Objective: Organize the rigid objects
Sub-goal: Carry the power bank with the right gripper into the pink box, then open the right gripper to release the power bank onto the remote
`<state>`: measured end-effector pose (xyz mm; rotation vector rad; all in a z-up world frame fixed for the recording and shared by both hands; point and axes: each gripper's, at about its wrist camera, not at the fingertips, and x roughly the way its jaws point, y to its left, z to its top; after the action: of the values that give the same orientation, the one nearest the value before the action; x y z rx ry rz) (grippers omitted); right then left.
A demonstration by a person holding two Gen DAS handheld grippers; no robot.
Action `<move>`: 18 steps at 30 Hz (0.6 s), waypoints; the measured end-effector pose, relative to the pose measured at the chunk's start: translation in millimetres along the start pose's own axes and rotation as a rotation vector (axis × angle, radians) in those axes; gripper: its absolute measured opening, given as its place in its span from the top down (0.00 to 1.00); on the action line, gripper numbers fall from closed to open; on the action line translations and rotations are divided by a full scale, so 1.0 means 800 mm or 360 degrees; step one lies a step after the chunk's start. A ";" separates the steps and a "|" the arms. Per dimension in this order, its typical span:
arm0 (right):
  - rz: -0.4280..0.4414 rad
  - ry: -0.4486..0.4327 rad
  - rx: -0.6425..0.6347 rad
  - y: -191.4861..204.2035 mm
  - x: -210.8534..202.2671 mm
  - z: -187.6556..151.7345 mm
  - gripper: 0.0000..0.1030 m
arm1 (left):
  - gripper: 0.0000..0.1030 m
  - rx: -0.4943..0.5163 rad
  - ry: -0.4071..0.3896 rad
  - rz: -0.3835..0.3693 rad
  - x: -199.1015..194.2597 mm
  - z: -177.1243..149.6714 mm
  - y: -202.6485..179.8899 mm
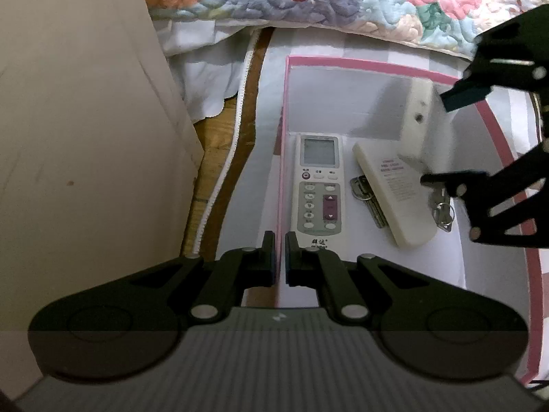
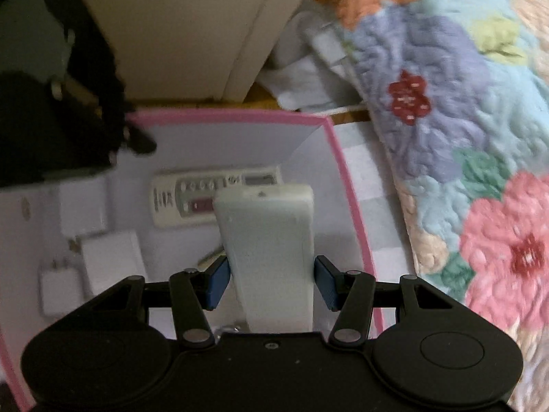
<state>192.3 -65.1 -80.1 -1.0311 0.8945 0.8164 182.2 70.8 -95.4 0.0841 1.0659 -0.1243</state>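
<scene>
**White remote held over the pink-rimmed box**

The right tongs [image 2: 271, 283] grip a plain white remote [image 2: 271, 240] by its long sides, the blue pads [image 2: 218, 283] pressing on either edge. The remote hangs tilted above the inside of a white box with a pink rim [image 2: 346, 185], which sits on a bed beside a flowered quilt [image 2: 463, 137].

The left tongs [image 1: 280, 257] are closed narrow on the near wall of the box [image 1: 280, 185], one finger outside it and one inside, pinching the thin pink edge between them.

On the box floor, an air-conditioner remote [image 1: 319, 189] with a grey screen and buttons lies face up along the left wall. Just beside it another white remote [image 1: 394, 195] lies face down at a slant, resting across a bunch of keys [image 1: 363, 189]. From the right wrist view, white plug adapters [image 2: 58, 288] lie in the near left part of the box, apart from the remotes.

A pale cabinet side [image 1: 85, 137] stands next to the bed.
</scene>
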 end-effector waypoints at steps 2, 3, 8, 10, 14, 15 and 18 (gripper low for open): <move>0.0014 0.0032 -0.0037 -0.001 0.014 -0.001 0.44 | 0.96 -0.0009 -0.0003 -0.0013 0.000 -0.001 0.003; 0.0008 0.0048 -0.0058 0.000 0.020 -0.002 0.44 | 0.96 -0.0016 -0.0006 -0.0022 -0.001 -0.001 0.004; -0.0013 0.0066 -0.0097 -0.003 0.042 0.000 0.44 | 0.96 -0.0017 -0.0051 -0.0035 -0.006 -0.001 0.005; -0.0009 0.0062 -0.0094 -0.004 0.049 0.002 0.44 | 0.96 -0.0022 -0.0036 -0.0040 -0.002 -0.002 0.007; -0.0012 0.0079 -0.0068 -0.006 0.061 0.006 0.43 | 0.97 -0.0027 -0.0037 -0.0055 -0.002 -0.003 0.010; -0.0035 0.0064 -0.0044 -0.007 0.059 0.005 0.40 | 0.97 -0.0028 -0.0039 -0.0056 -0.002 -0.004 0.010; -0.0082 0.0013 0.0001 -0.014 0.041 -0.001 0.33 | 0.98 -0.0052 -0.0047 -0.0064 -0.004 -0.006 0.013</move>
<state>215.6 -64.5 -106.2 -1.0533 0.8715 0.7690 178.0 81.9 -94.6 0.0314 1.0399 -0.1442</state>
